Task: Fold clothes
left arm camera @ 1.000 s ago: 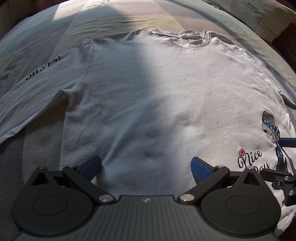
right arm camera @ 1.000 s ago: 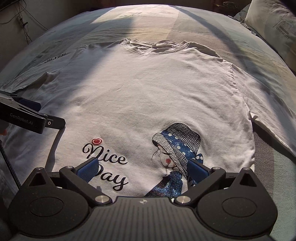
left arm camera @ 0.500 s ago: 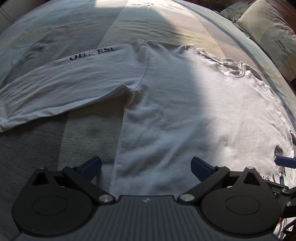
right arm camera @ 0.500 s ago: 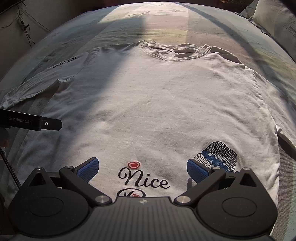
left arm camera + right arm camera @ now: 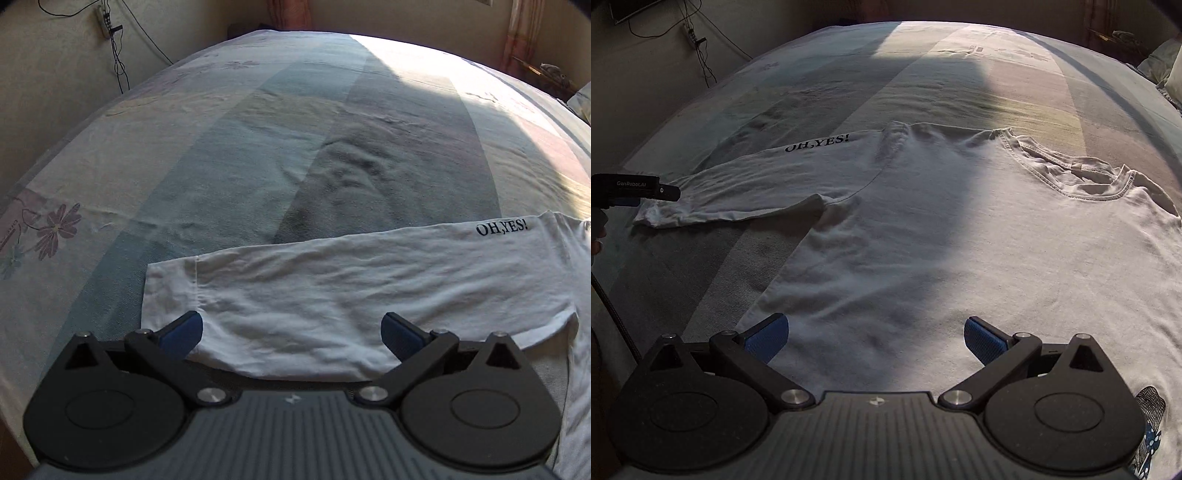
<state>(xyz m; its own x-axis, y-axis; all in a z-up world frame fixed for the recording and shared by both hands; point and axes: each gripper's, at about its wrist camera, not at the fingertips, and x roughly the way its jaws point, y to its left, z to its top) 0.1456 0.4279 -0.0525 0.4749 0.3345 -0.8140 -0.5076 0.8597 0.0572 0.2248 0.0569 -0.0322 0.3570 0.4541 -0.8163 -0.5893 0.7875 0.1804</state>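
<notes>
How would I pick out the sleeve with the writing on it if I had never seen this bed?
Find the striped bedspread, then the white T-shirt spread flat on it. From the shirt's body, one sleeve stretches out sideways under the open left gripper. It alone carries the black words "OH,YES!" near the shoulder.
</notes>
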